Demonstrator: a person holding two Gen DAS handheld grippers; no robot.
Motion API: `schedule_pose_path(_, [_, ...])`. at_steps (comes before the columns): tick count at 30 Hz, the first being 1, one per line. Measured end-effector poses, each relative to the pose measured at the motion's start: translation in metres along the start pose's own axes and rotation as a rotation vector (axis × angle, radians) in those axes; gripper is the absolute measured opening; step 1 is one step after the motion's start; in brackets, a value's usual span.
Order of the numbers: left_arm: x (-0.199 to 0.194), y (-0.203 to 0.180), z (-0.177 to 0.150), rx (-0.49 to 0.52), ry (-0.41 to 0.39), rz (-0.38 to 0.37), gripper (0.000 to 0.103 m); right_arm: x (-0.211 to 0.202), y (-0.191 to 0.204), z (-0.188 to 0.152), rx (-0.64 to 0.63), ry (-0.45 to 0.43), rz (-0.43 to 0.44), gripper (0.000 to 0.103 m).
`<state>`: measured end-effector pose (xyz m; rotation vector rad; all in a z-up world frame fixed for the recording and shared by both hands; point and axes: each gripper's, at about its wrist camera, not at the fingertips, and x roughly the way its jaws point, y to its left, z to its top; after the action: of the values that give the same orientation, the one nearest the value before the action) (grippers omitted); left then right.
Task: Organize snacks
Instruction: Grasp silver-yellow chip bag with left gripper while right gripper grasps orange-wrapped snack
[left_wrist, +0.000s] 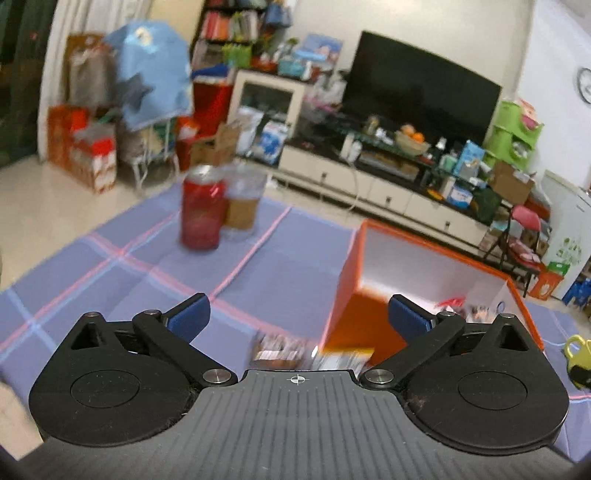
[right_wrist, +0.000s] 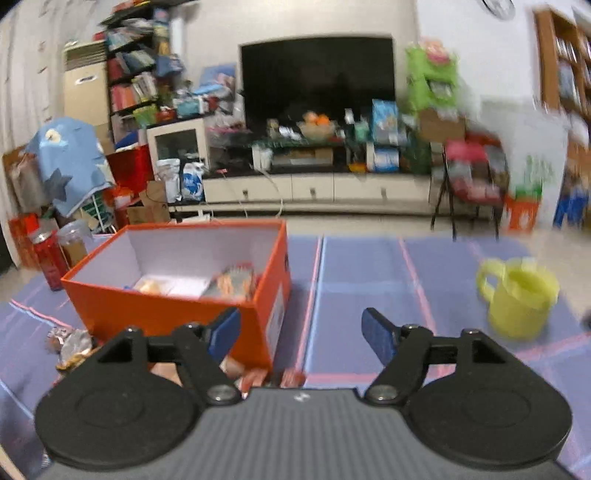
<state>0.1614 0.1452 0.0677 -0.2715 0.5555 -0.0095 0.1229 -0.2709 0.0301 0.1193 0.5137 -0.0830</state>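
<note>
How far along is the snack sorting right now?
Partly done: several snack packets already lie inside the orange box. Nothing is in hand; the left gripper and right gripper are both open and empty. Left: loose packets on the cloth beside the box.

Both wrist views look low across the cloth, sharing the orange box (left_wrist: 424, 258).

Landmark: television (right_wrist: 317, 79), dark, against the far wall.
Fruit bowl (right_wrist: 317, 127): just in front of the television, on the low cabinet (right_wrist: 314, 188).
Green mug (right_wrist: 517, 299): well in front of the television, on the purple checked cloth (right_wrist: 369, 280).
Red can (left_wrist: 201, 210): touching what may be a clear cup (left_wrist: 243, 203), left of the television.
</note>
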Motion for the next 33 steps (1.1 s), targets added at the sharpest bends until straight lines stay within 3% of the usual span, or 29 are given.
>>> schedule_pose_path(6, [0.018, 0.034, 0.002, 0.054, 0.026, 0.018, 0.087, 0.041, 0.009, -0.023, 0.038, 0.135, 0.065, 0.083])
schedule_pose_path(9, [0.041, 0.039, -0.005, 0.081, 0.084, -0.001, 0.087, 0.054, 0.019, -0.027, 0.008, 0.165, 0.059, 0.093])
schedule_pose_path(11, [0.058, 0.038, -0.012, 0.084, 0.122, 0.013, 0.085, 0.061, 0.025, -0.028, -0.023, 0.183, 0.060, 0.093])
schedule_pose_path(14, [0.066, 0.028, -0.016, 0.095, 0.137, -0.021, 0.083, 0.072, 0.027, -0.031, -0.029, 0.206, 0.050, 0.093])
schedule_pose_path(17, [0.067, -0.001, -0.023, 0.240, 0.109, -0.101, 0.085, 0.078, 0.021, -0.030, 0.005, 0.217, 0.048, 0.093])
schedule_pose_path(19, [0.075, -0.017, -0.032, 0.300, 0.134, -0.095, 0.085, 0.078, 0.016, -0.030, 0.031, 0.227, 0.053, 0.093])
schedule_pose_path(22, [0.093, -0.034, -0.048, 0.325, 0.227, -0.100, 0.083, 0.078, 0.017, -0.031, 0.023, 0.212, 0.046, 0.093])
schedule_pose_path(24, [0.100, -0.040, -0.054, 0.336, 0.244, -0.076, 0.082, 0.077, 0.017, -0.030, 0.011, 0.199, 0.050, 0.093])
schedule_pose_path(27, [0.107, -0.039, -0.057, 0.310, 0.255, -0.070, 0.078, 0.076, 0.016, -0.032, 0.010, 0.198, 0.078, 0.093])
schedule_pose_path(30, [0.115, -0.029, -0.055, 0.218, 0.279, -0.122, 0.074, 0.077, 0.011, -0.034, 0.034, 0.207, 0.096, 0.093])
schedule_pose_path(33, [0.124, -0.025, -0.055, 0.130, 0.319, -0.153, 0.059, 0.079, 0.006, -0.033, 0.083, 0.217, 0.127, 0.093])
